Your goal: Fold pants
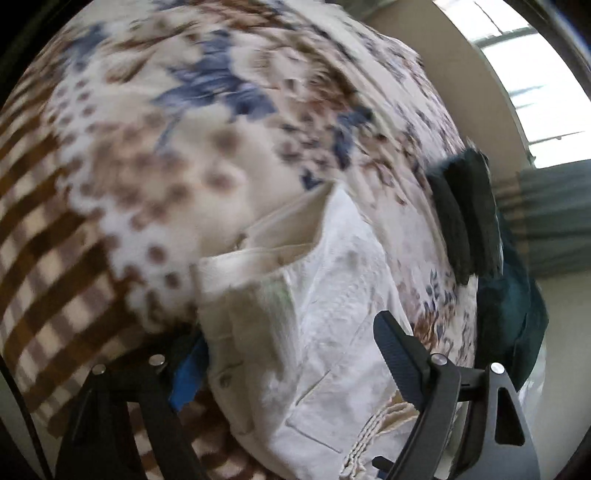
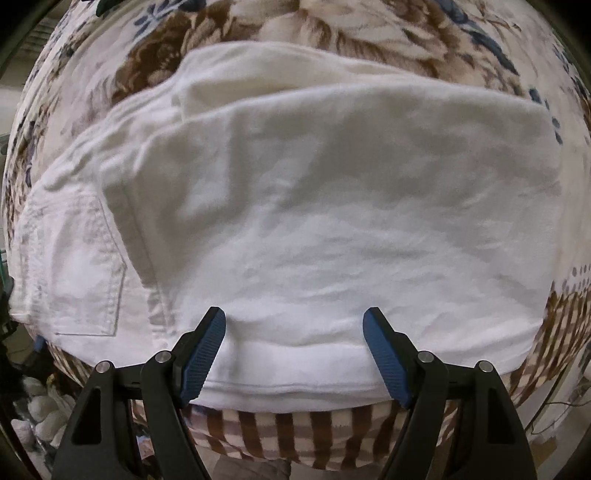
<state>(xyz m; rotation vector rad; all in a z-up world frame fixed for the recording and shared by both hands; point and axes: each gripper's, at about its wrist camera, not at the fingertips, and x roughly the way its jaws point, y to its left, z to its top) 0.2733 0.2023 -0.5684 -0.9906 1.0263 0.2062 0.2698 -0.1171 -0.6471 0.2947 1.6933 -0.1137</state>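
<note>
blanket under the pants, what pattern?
The blanket has brown-and-blue florals with a brown-and-cream check border, under the white pants. Clearest in the right wrist view.

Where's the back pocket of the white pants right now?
In the right wrist view the stitched back pocket sits at the left end of the folded white cotton pants, on the floral blanket, left of the right gripper.

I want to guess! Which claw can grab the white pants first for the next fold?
Probably the right claw: its open jaws sit squarely over the near folded edge of the white pants. The left claw views them blurred and askew.
</note>
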